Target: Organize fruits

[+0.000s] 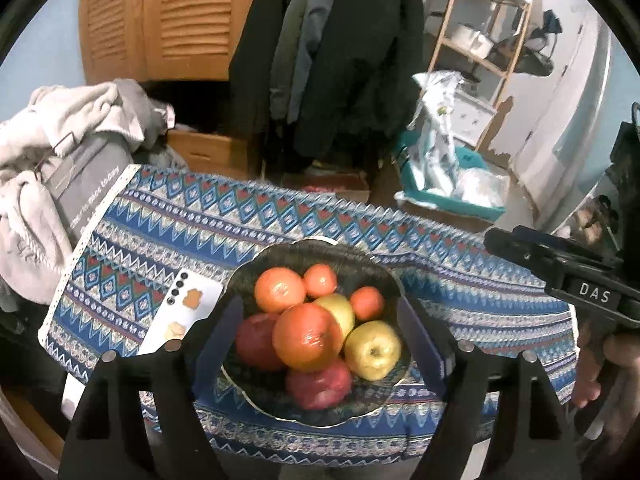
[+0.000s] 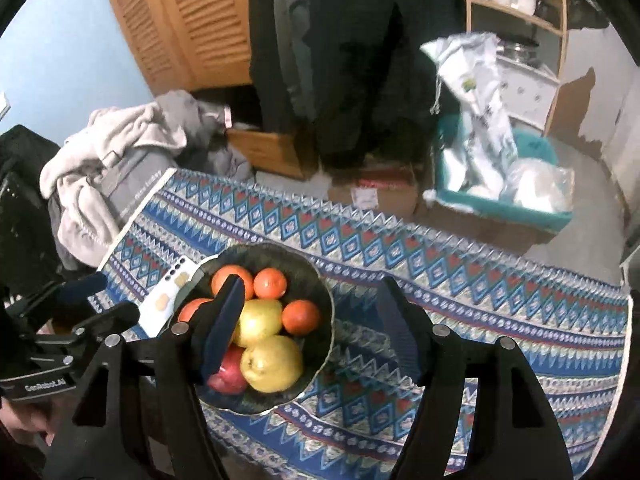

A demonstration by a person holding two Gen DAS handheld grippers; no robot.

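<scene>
The bowl (image 1: pixel 376 264) is dark, with a wavy pale rim, and stands on the bench (image 1: pixel 460 292), which is covered by a blue patterned cloth (image 1: pixel 168 232). All fruit lies inside the bowl, piled together and touching.

Contents, left wrist view:
- Large orange (image 1: pixel 307 338) on top of the pile, at the centre.
- Second orange (image 1: pixel 279 289) behind it, to the left.
- Two small oranges (image 1: pixel 320 280) at the far side.
- Yellow apple (image 1: pixel 373 349) at the right, stem pit facing up.
- Second yellow fruit (image 1: pixel 338 310) partly hidden behind the large orange.
- Red apple (image 1: pixel 256 340) at the left.
- Second red apple (image 1: pixel 319 386) at the near side.

A white phone (image 1: pixel 188 312) lies flat on the cloth, just beside the bowl's left rim.

Left hand-held gripper (image 1: pixel 320 344): jaws stand apart and grip nothing. It hangs above the bowl; the fruit shows between the fingers, clear of both pads.

Right hand-held gripper (image 2: pixel 312 332): jaws stand apart and grip nothing. It hangs above the bowl's right side. Its left finger (image 2: pixel 224 324) overlaps the fruit in the view; contact cannot be determined.

Behind the bench: a heap of pale laundry (image 1: pixel 48 140), hanging dark coats (image 1: pixel 344 60), a teal bin (image 2: pixel 500 200) on the floor.
</scene>
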